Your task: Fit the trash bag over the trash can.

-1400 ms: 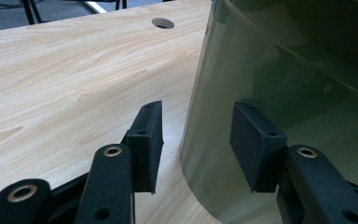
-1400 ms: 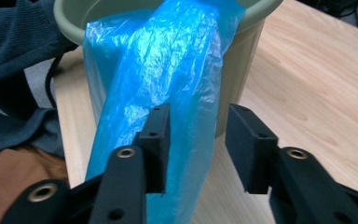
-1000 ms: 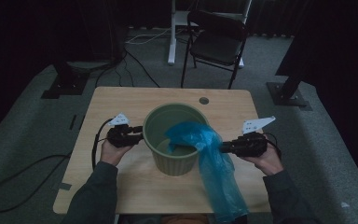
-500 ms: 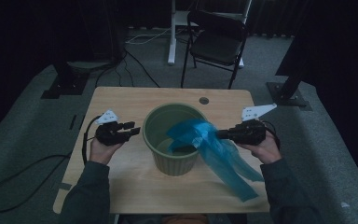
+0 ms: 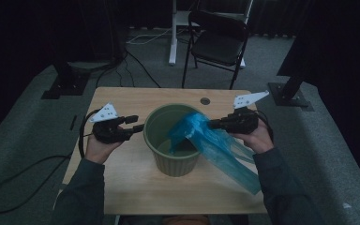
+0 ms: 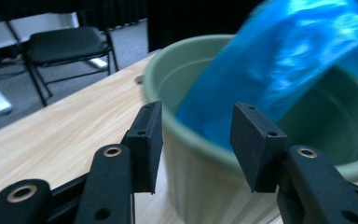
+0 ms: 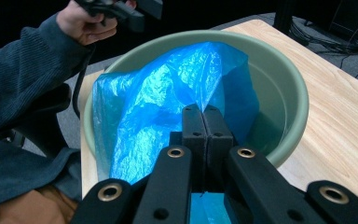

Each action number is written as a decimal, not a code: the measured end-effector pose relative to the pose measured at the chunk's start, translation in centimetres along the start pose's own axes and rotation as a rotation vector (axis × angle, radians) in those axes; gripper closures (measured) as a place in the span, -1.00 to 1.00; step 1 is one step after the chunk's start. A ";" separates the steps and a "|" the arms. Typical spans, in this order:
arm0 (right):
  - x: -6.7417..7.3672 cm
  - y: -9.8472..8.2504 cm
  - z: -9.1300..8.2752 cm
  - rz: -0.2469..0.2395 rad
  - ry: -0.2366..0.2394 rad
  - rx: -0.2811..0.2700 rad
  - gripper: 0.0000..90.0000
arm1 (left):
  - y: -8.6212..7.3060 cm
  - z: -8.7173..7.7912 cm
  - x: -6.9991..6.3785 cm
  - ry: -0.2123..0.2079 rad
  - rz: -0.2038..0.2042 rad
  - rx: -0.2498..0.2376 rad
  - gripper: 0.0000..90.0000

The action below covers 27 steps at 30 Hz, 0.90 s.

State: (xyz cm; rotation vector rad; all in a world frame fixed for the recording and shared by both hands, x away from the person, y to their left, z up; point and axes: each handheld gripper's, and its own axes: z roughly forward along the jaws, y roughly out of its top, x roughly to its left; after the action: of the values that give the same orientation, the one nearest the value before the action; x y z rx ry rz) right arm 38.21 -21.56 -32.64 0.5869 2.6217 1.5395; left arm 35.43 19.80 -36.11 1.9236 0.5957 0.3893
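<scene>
The high view is dimly lit, its surroundings lost in near-black shadow. In the left gripper view, the crinkled blue plastic bag (image 6: 279,60) is smeared by blur; the right gripper view is brighter and sharper.

The bucket (image 5: 173,140) is set on the table (image 5: 122,180) between the left gripper (image 5: 138,123) and right gripper (image 5: 212,124). The bag (image 5: 201,138) is draped over the rim nearest the right gripper, partly inside, partly trailing beneath it. A chair (image 5: 218,44) is placed beyond both.
</scene>
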 end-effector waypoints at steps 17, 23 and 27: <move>-0.2 1.9 2.2 0.025 0.002 0.014 1.00 | 3.9 5.4 -5.6 -0.116 0.208 0.095 0.20; -0.1 2.0 2.6 0.018 -0.003 0.034 1.00 | 4.5 6.0 -6.5 -0.054 0.254 0.081 0.80; -0.3 1.9 2.0 0.020 -0.026 0.042 1.00 | 4.3 5.3 -5.5 -0.033 0.204 0.060 0.99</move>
State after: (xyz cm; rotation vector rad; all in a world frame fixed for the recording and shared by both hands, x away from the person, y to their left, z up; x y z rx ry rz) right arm 39.51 -19.18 -32.13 0.6341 2.6427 1.4752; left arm 34.67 11.22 -34.34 2.0512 0.3945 0.4722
